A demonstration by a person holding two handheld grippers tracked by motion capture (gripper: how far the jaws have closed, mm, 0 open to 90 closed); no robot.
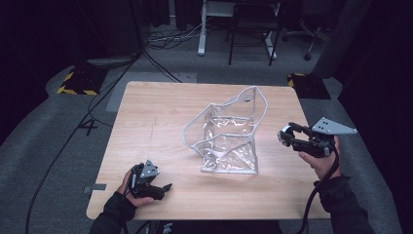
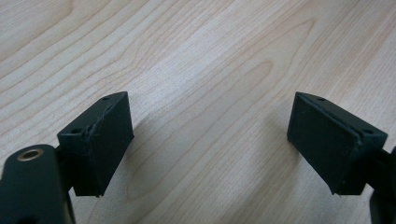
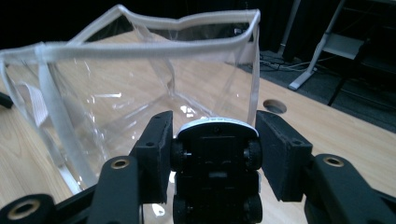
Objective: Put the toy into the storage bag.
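While raised beside the clear bag, right gripper clamped on toy car (left gripper resting wide, nothing held).

The clear bag stands mid-bench, left tongs before it at left, the toy car held right of it.

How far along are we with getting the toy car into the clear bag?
Done: the right gripper has the toy car clamped, underside toward its camera. In hand: it is held above the table, beside the clear bag. Left: dropping it through the open top. The left gripper rests open on the table.
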